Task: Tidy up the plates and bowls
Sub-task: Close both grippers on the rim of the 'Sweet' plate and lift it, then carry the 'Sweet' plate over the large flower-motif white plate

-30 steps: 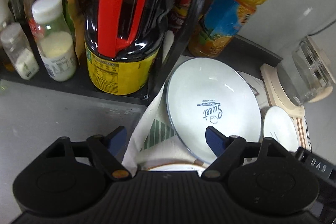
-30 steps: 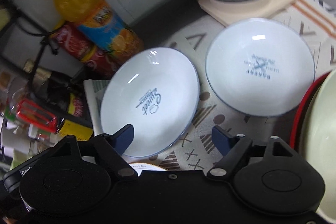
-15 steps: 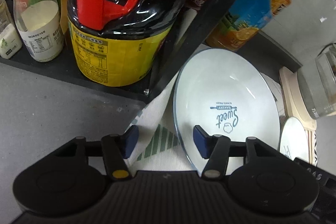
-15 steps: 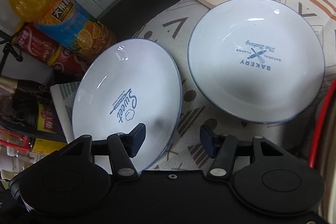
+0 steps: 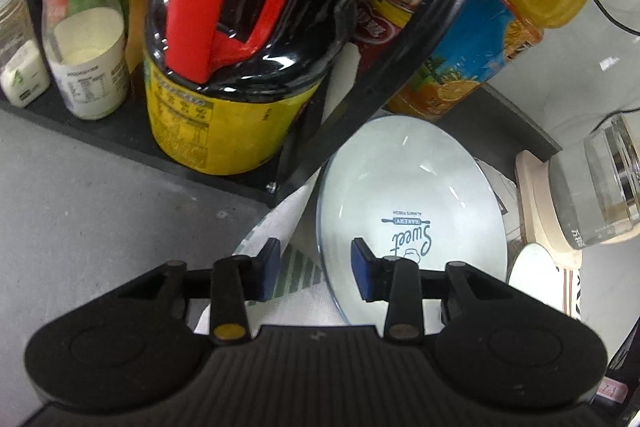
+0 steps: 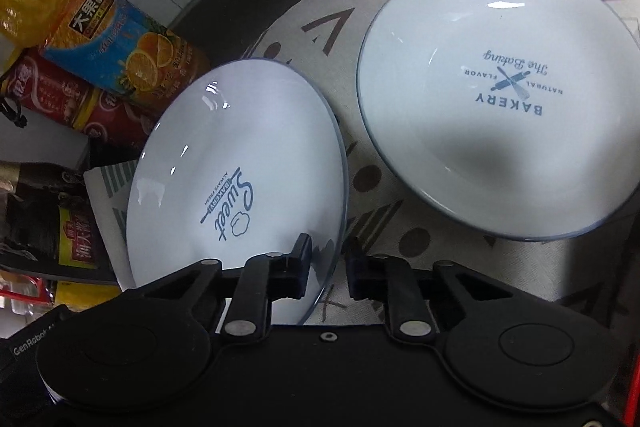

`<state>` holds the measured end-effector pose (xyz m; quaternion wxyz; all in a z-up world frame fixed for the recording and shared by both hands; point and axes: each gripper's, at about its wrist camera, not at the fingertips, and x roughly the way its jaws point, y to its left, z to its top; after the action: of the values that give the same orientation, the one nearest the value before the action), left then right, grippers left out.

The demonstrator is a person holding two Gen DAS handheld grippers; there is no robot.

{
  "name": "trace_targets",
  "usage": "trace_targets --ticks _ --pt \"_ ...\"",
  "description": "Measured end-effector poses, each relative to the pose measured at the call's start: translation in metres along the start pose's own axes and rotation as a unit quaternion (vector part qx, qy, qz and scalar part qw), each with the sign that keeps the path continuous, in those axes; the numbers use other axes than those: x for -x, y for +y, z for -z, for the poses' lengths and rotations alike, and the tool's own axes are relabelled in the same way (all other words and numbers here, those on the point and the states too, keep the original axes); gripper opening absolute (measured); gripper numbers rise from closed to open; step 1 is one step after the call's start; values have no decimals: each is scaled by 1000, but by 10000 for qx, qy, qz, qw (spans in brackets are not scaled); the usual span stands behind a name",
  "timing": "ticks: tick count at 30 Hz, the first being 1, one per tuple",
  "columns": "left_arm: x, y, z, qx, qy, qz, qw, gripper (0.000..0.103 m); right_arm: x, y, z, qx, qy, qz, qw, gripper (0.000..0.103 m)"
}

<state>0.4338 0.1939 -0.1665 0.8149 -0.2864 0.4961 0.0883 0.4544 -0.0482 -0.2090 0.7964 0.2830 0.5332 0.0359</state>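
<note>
Sweet plate (image 6: 240, 167): we are straddling its rim, left hand-held gripper (image 5: 314, 273) and right hand-held gripper (image 6: 326, 267) part-open, gripping nothing; closing evenly advised.

left plate (image 6: 240, 187): "Sweet BAKERY" | right plate (image 6: 500, 99): "BAKERY, NATURAL FLAVOR" | juice bottle (image 6: 116, 43): seemingly "大果粒" | right gripper body (image 6: 28, 349): "GenRobot"

Grey counter (image 5: 80, 195) carries a patterned cloth (image 6: 384, 223).

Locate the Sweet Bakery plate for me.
The Sweet Bakery plate lies on the patterned cloth, left of the Bakery plate in the right wrist view, beside the orange juice bottle.
</note>
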Motion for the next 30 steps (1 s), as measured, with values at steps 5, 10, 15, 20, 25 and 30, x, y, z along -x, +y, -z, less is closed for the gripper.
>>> trace_targets --ticks 5,10,15,20,25,30 --pt "18 1 -3 93 -100 166 9998 35 2 -3 2 -19 -41 -98 9999 12" --pt "1 2 -8 178 232 135 9995 35 1 -1 1 -99 -45 -62 9999 12" --pt "-15 15 -11 477 437 312 9974 29 2 -6 1 -310 -21 -170 9994 10" --pt "-27 20 -8 558 589 312 9962 18 7 -3 5 -282 1 -223 9994 8" --pt "-37 22 -8 624 651 377 9952 14 10 -3 7 -318 58 -216 9992 8" --pt "-43 19 -5 548 602 438 9957 14 3 -3 4 -207 74 -208 9995 14"
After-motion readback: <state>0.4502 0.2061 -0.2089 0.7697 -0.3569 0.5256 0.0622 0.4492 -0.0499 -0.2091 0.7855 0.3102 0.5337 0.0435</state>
